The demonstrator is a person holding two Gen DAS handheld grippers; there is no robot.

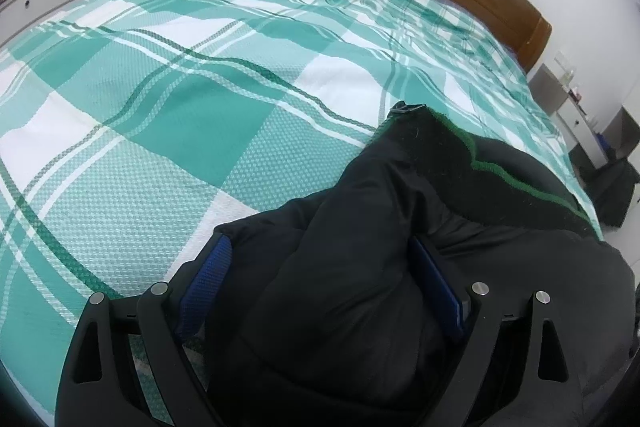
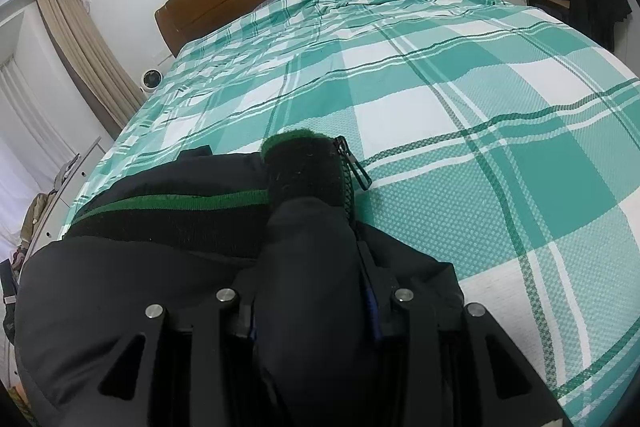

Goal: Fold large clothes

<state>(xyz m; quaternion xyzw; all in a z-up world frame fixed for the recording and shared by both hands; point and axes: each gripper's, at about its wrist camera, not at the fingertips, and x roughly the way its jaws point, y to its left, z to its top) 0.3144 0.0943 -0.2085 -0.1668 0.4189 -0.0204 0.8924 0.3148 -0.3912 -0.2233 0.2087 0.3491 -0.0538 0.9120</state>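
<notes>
Black jacket (image 1: 360, 267) down on the bed (image 1: 160, 107), collar end toward the headboard, left gripper (image 1: 320, 255) wide and loose around a puffy fold, right gripper (image 2: 312, 291) narrower, squeezing its bunch by the zipper — laying-out step, next likely regrip and fold.

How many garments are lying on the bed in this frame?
1: a black jacket with a green-striped collar, at the near edge of the bed, between both grippers' fingers. Anything beneath it would be hidden.
</notes>
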